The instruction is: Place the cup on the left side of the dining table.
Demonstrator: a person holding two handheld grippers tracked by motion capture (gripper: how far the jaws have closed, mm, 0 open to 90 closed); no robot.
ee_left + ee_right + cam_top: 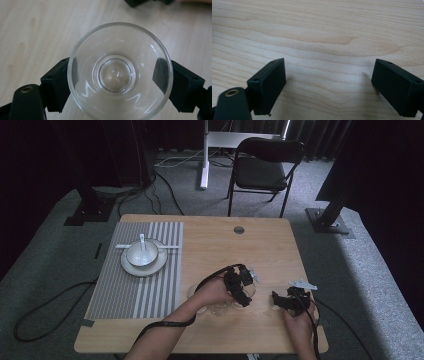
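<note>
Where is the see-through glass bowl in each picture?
High view: the glass bowl sits on the table near the front edge, under the left gripper.
Left gripper view: centre, between the jaws.
Right gripper view: not in it.
Shared landmark: the pale wooden table.

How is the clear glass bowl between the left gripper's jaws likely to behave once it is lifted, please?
The glass bowl looks rigid, so it should keep its shape, though it is probably fragile. Its smooth, curved wall meets the left gripper only at two flat black jaws, so it may slip or swivel. It appears empty, so likely fairly light.
</note>
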